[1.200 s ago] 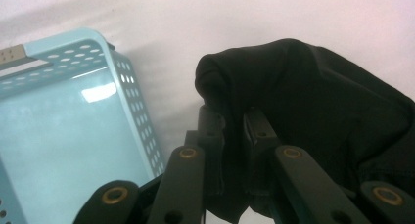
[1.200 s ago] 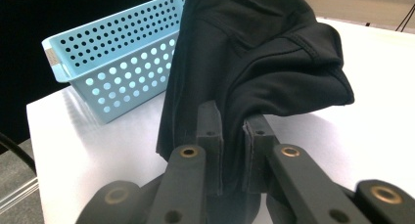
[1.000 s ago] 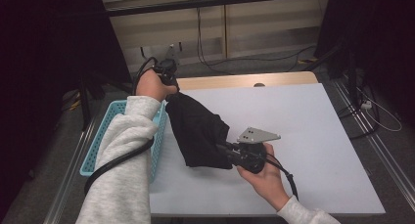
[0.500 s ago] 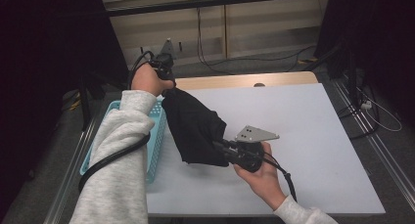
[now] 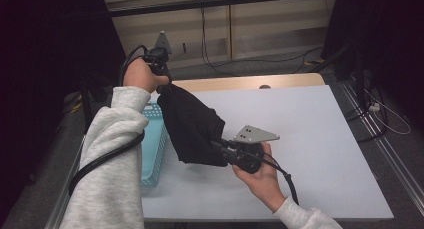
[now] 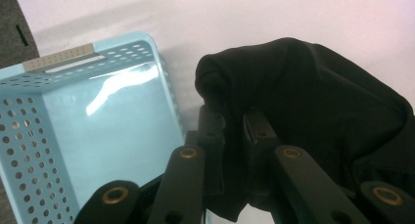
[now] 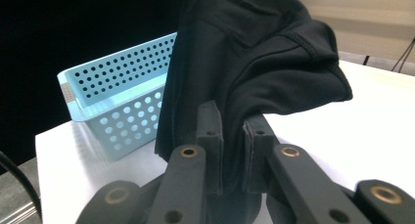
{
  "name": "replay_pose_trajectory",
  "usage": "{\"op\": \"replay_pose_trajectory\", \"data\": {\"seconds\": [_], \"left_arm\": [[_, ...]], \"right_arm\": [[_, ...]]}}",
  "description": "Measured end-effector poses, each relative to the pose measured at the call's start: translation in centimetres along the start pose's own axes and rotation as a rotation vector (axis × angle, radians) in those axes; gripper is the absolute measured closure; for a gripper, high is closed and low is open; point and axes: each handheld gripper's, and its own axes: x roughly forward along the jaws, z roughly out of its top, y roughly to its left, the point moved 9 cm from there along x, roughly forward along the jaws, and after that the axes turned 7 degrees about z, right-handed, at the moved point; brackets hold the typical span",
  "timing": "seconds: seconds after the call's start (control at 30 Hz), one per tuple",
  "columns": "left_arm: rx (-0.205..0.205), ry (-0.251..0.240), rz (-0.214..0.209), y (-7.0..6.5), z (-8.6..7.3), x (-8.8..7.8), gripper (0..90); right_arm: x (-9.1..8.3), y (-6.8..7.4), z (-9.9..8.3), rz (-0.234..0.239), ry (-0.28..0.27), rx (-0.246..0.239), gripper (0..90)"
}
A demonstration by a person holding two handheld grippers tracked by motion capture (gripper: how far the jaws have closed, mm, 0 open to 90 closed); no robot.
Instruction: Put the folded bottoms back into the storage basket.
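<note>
Basket [image 5: 152,149]: the light blue perforated basket sits at the table's left edge, empty inside, open side up, probably waiting to receive the cloth.
Left gripper [image 5: 159,64]: raised high above the basket's far end, jaws pinched narrow on a bunched top fold of the black garment [image 5: 192,124], so the cloth hangs free instead of dragging.
Black garment: stretched on a slant between both grippers, its upper end in the air, its lower part draped just over the white table [image 5: 320,139] beside the basket.
Right gripper [image 5: 220,148]: held low near the table, jaws closed narrow on the garment's lower edge, keeping it taut and controlled.
</note>
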Motion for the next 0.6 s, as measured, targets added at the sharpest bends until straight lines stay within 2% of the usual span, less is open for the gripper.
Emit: {"op": "replay_pose_trajectory", "data": {"seconds": [0.6], "left_arm": [[-0.025, -0.011, 0.000, 1.8, -0.6, -1.9, 80.9]], "right_arm": [[1.0, 1.3, 1.6, 0.028, -0.013, -0.023, 81.3]]}}
